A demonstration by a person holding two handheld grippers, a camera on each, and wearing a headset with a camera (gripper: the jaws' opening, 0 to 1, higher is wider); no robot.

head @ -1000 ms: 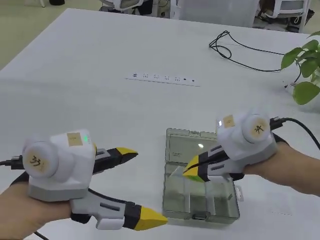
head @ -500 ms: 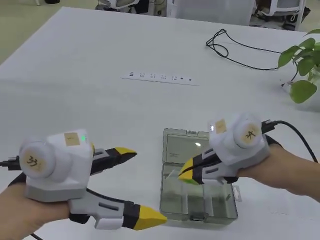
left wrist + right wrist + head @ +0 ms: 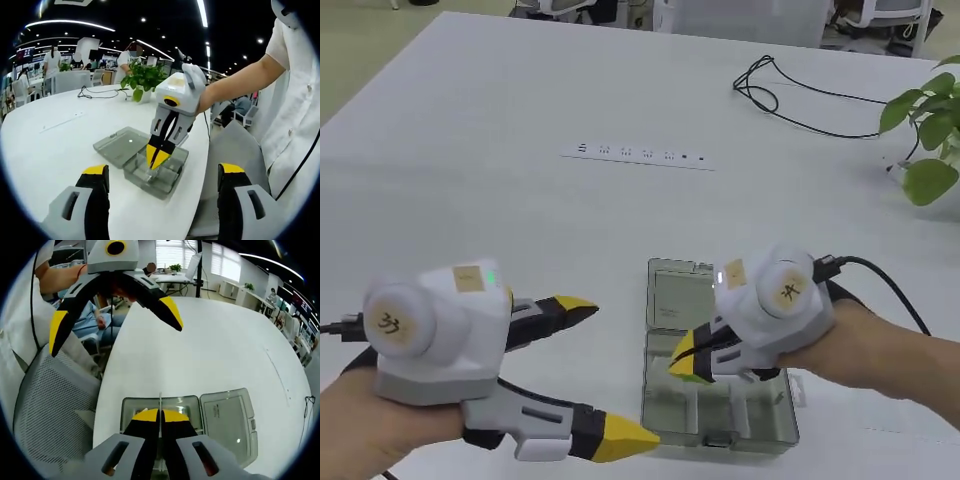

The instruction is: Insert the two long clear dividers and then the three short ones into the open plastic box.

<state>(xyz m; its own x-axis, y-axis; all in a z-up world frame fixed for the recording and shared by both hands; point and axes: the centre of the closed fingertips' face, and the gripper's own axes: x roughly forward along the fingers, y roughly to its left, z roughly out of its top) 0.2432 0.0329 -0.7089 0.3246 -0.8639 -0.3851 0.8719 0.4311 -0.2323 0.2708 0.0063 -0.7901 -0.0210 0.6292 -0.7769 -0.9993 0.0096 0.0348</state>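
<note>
Over the open plastic box [image 3: 654, 395] on the white surface [image 3: 520, 200], I am holding my right gripper [image 3: 682, 366] with its fingers pressed together on a thin clear divider [image 3: 160, 402] (edge-on, so I cannot tell whether it is long or short). I am judging this as mid-insertion: next the sheet needs lining up with its slots, then pushing straight down. My left gripper [image 3: 617, 372] is hovering beside the box, fingers wide apart. Since a second ago, the right gripper has sunk towards the box's near-left corner.
</note>
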